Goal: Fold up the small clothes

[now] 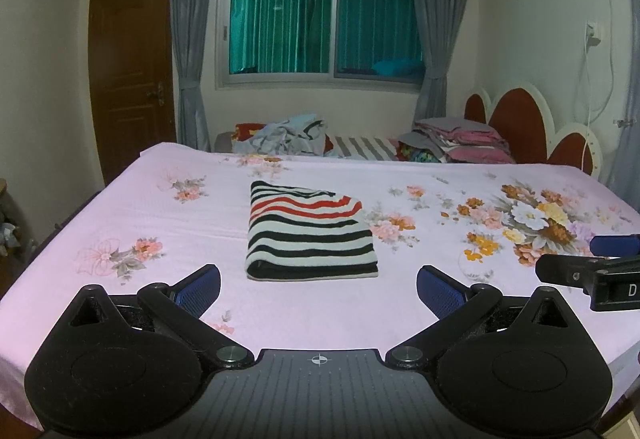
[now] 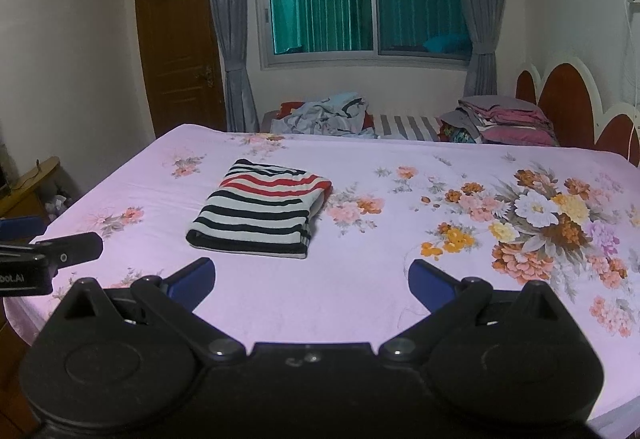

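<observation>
The striped garment (image 1: 310, 233) lies folded into a flat rectangle on the pink floral bedsheet (image 1: 140, 207), well short of the window (image 1: 320, 3) and on the near side of the bed from it. The left gripper (image 1: 318, 289) hovers just before the garment's near folded edge, its blue-padded fingers (image 1: 200, 289) spread wide and holding nothing; the garment sits ahead of the gap between them, not touching either. The right gripper (image 2: 312, 281) is likewise spread apart and empty, and from its view the striped garment (image 2: 262, 209) lies ahead and to the left of its jaws, clear of both pads.

Each gripper shows only partly in the other's view, cut off at the frame edge. Below the window, beyond the far edge of the bed, a crumpled pile of clothes (image 1: 286, 137) and a stack of folded linens (image 1: 464, 143) sit close together; single pieces there are hard to make out. The headboard (image 1: 520, 123) is cut off on the right.
</observation>
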Available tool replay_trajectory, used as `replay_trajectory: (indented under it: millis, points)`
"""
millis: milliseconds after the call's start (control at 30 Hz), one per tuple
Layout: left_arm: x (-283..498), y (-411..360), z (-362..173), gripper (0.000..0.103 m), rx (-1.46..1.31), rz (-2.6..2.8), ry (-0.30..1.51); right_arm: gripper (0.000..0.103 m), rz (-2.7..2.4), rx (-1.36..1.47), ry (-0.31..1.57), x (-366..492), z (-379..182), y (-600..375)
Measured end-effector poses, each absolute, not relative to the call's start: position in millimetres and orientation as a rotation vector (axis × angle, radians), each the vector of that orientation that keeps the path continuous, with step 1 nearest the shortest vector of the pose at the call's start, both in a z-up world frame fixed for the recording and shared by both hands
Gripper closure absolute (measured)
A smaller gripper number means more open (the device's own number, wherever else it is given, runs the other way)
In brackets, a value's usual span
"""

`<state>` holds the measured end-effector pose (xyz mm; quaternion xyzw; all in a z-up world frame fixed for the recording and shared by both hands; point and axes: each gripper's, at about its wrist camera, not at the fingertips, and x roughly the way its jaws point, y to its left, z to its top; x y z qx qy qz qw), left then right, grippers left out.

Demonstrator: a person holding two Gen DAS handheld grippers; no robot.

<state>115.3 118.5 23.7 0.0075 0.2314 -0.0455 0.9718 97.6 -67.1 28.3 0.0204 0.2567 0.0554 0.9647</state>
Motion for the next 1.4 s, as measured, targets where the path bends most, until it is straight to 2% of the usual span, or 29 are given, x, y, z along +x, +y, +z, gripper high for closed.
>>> replay_trajectory:
  millis: [1400]
  points:
    - [121.3,118.0,25.6,0.000,0.018,-0.090,0.463,0.000,0.125,0.040,0.526,101.2,31.1,-69.7]
